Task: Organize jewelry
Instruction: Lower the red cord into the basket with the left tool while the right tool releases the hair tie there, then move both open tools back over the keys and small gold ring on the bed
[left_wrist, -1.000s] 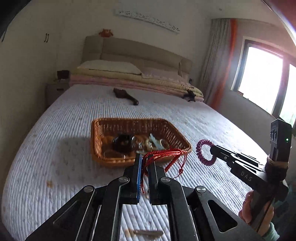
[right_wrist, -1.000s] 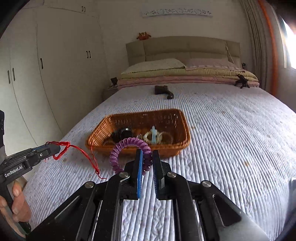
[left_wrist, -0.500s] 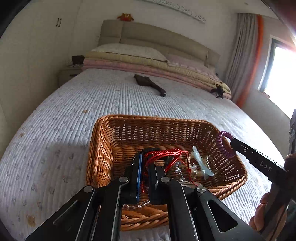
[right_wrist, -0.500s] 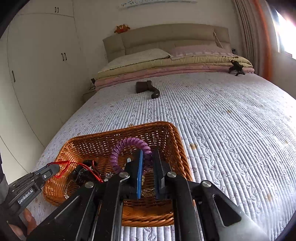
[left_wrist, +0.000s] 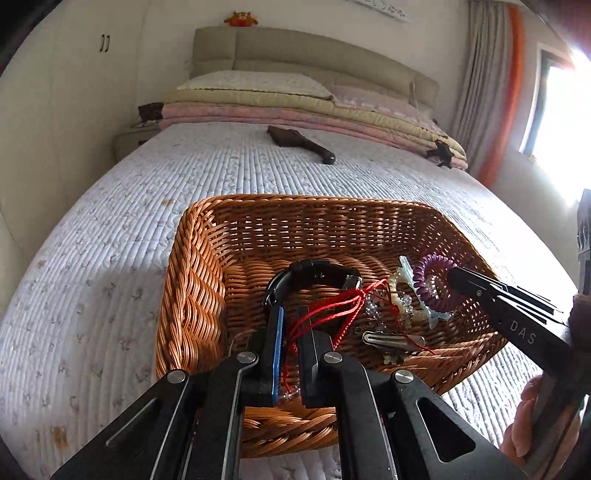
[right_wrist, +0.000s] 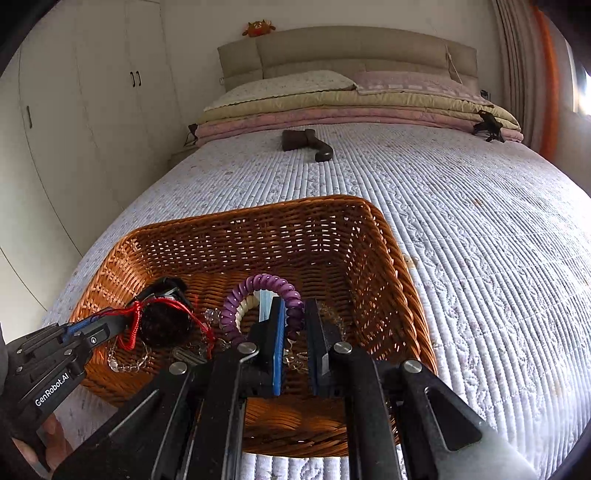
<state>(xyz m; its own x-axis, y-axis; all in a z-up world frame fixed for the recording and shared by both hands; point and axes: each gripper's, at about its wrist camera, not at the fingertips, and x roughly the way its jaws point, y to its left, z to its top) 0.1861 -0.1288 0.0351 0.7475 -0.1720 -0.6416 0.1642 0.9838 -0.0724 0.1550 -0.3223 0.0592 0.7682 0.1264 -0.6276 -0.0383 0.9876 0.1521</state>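
A wicker basket (left_wrist: 199, 280) (right_wrist: 373, 258) sits on the bed. My left gripper (left_wrist: 290, 314) (right_wrist: 110, 323) reaches inside it, jaws slightly parted, with the red cord bracelet (left_wrist: 332, 306) (right_wrist: 135, 317) still between them and draped over the contents. My right gripper (right_wrist: 297, 314) (left_wrist: 452, 275) is also inside, jaws slightly apart around the purple coil hair tie (right_wrist: 266, 288) (left_wrist: 434, 284). A black watch (left_wrist: 314, 273) (right_wrist: 164, 317), a light blue hair clip (left_wrist: 417, 295), a beaded bracelet (left_wrist: 399, 295) and a silver clip (left_wrist: 391, 338) lie in the basket.
The white quilted bedspread (left_wrist: 110, 258) (right_wrist: 498, 258) surrounds the basket. A dark brown object (left_wrist: 299, 142) (right_wrist: 306, 144) lies farther up the bed. Folded blankets and pillows (right_wrist: 351, 99) stack at the headboard. White wardrobes (right_wrist: 92, 110) stand left, a window (left_wrist: 569, 122) right.
Both grippers have moved forward and down into the basket with the red cord and the purple hair tie. Both sets of jaws have parted a little.
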